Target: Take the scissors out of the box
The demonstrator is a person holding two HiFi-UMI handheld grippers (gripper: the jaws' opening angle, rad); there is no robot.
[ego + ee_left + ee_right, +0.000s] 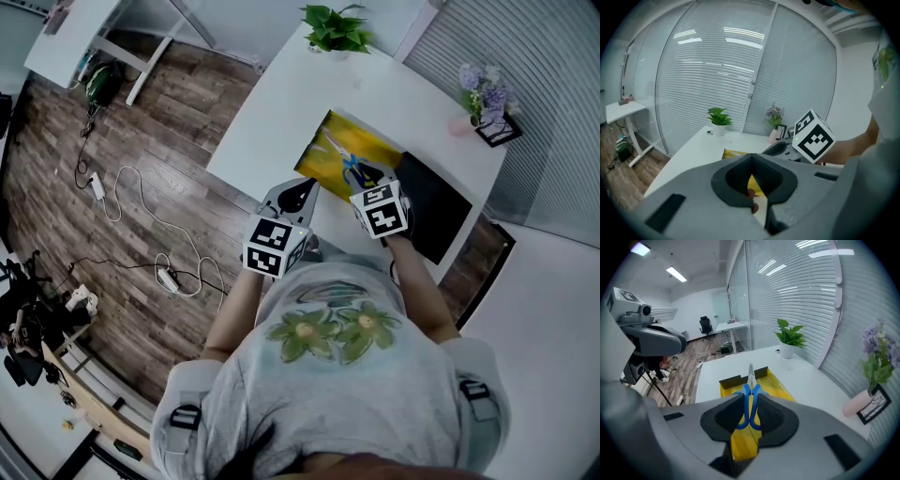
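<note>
- The only print in sight is the black-and-white square markers on the cube of each tool. The right tool's cube [813,136] shows clearly in the left gripper view, and none of the markers carries words.
- The right tool [750,397] pinches the blue handles of the scissors [751,372]. The closed blades point away from it, towards the far flap of the box.
- The scissors hang over the open yellow box [780,389]. I cannot tell whether they are clear of its floor.
- The left tool [302,187] is pressed together with nothing in it. It sits just beside the box's near corner, over the edge of the counter [281,103].
- A black sheet [431,206] lies flat on the counter, touching the box's right side.
- A potted plant [335,28] stands at the counter's far edge, well apart from the box.
- Purple flowers [483,89] in a pink vase stand beside a small picture frame [497,131] at the far right corner.
- White cables [141,216] trail across the wooden floor to the left.
</note>
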